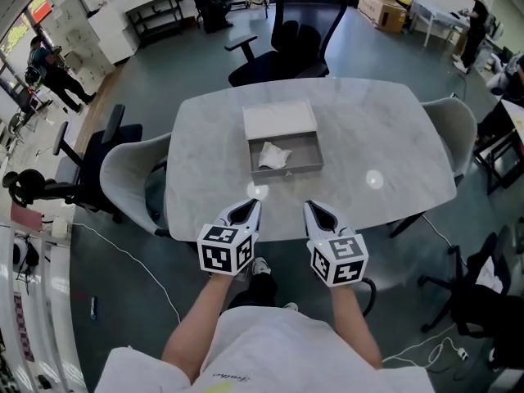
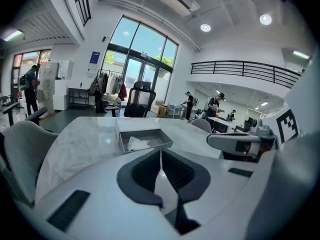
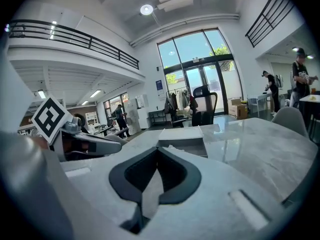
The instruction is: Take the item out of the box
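An open grey box point(image 1: 284, 147) sits in the middle of the pale marble table point(image 1: 205, 137), its lid point(image 1: 278, 119) lying behind it. A crumpled white item point(image 1: 273, 155) lies in the box's left part; the crumpled white item point(image 2: 138, 143) also shows in the left gripper view. My left gripper point(image 1: 255, 205) and right gripper point(image 1: 309, 207) hover side by side over the table's near edge, short of the box. Both are shut with nothing between their jaws. In the right gripper view the box point(image 3: 182, 140) lies straight ahead.
A black office chair point(image 1: 288, 39) stands at the table's far side. Grey shell chairs stand at the left point(image 1: 127, 178) and right point(image 1: 455, 129). A white cable point(image 1: 131, 256) trails on the floor at left. People stand far off at both edges of the room.
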